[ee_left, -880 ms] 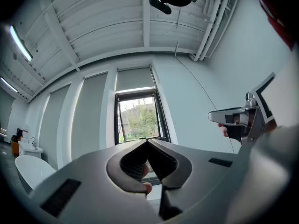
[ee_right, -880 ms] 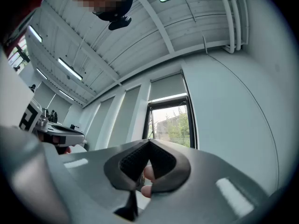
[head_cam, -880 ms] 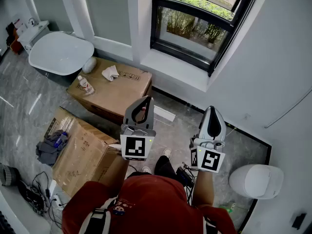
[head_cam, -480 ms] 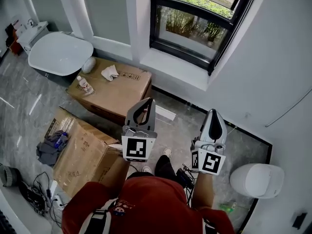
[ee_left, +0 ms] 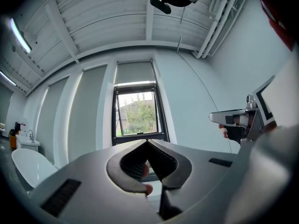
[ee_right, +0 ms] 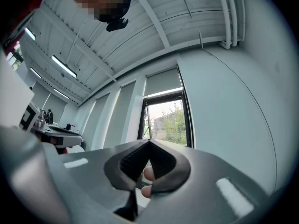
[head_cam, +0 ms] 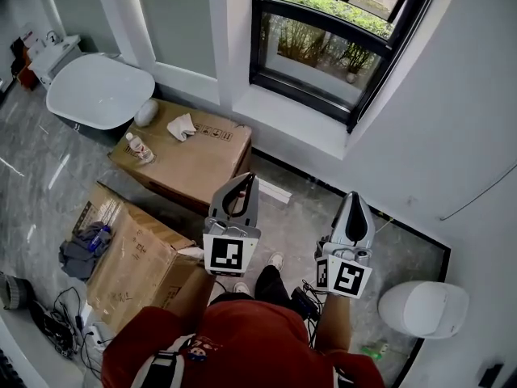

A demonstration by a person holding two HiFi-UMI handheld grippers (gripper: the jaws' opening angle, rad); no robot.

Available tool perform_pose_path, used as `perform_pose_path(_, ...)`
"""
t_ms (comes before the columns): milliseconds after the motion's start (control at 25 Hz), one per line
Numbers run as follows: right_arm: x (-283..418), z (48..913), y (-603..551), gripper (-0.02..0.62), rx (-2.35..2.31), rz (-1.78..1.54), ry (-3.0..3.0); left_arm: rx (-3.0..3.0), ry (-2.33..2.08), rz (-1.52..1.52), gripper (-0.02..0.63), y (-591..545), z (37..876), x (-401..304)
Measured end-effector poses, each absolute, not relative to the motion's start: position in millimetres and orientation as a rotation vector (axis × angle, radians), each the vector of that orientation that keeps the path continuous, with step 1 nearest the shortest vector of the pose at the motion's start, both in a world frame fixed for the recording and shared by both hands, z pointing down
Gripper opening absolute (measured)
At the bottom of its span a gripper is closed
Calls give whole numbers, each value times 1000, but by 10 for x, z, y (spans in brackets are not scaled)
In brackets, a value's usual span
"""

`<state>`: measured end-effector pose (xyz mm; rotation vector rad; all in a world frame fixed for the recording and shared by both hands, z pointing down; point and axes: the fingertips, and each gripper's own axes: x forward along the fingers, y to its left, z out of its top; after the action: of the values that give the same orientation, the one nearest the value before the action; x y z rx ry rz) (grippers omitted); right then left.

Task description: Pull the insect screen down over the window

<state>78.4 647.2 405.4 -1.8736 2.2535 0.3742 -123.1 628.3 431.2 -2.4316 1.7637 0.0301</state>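
Head view: the grey left gripper and white right gripper, both clenched and empty, hang over the grey marbled floor, apart from the black-framed window.

Left gripper view: the jaws meet on nothing. The grey insect screen sits raised at the window's top edge.

Right gripper view: the jaws are likewise closed and empty.

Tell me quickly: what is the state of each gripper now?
Left gripper: closed, holding nothing.
Right gripper: closed, holding nothing.
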Motion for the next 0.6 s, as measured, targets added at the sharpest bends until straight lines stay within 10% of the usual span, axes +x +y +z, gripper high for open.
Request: perform_pose_path(600,1151,3967,5454,9,-1839,368,2230,-2405,1737,21,6,5304,4149,-818)
